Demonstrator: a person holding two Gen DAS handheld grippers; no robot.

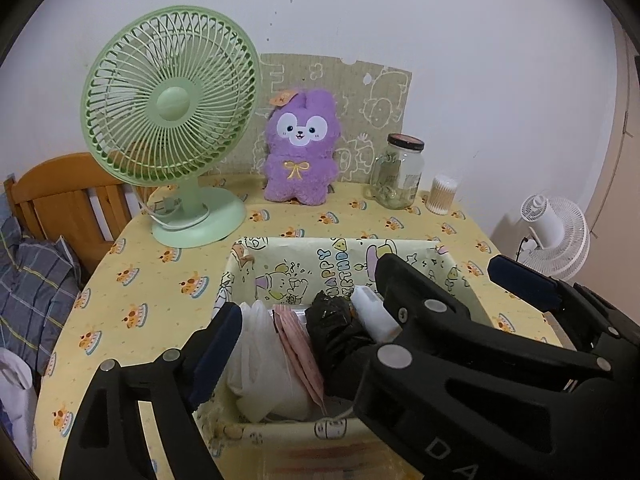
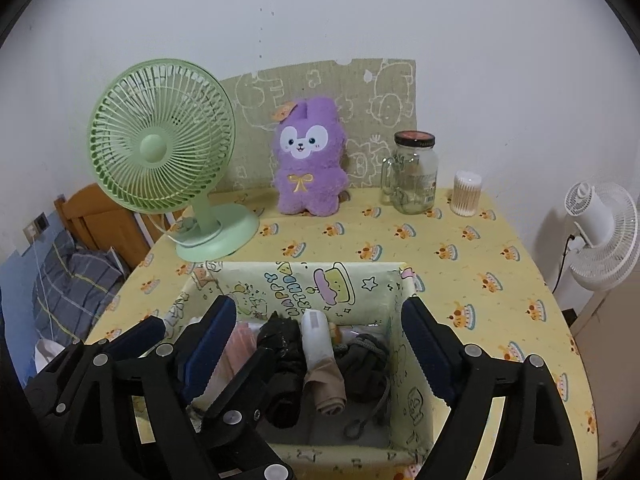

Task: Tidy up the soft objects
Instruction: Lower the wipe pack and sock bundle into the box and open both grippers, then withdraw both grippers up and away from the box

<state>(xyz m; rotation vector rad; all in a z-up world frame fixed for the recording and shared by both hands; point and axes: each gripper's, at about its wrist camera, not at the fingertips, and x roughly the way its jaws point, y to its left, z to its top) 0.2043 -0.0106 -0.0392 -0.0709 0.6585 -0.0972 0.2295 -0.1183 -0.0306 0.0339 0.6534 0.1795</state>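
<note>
A paper-lined box printed "Happy Birthday" (image 1: 288,256) (image 2: 352,280) stands on the yellow tablecloth close in front of both grippers. It holds a white plastic bag (image 1: 260,356), pink packets (image 1: 298,344), a black bundle (image 2: 280,344), a white roll (image 2: 316,332), a beige rolled stocking (image 2: 328,392) and a dark grey bundle (image 2: 364,360). My left gripper (image 1: 316,344) hangs open over the box's left half with nothing pressed between its pads. My right gripper (image 2: 318,342) stands open over the middle, also holding nothing. Their fingers overlap. A purple plush rabbit (image 1: 300,152) (image 2: 308,160) sits upright at the back.
A green desk fan (image 1: 168,120) (image 2: 160,148) stands at the back left. A glass jar (image 2: 414,172) and a tub of cotton swabs (image 2: 466,194) stand at the back right. A white fan (image 2: 600,228) is off the table's right edge; a wooden bed frame (image 1: 60,196) is left.
</note>
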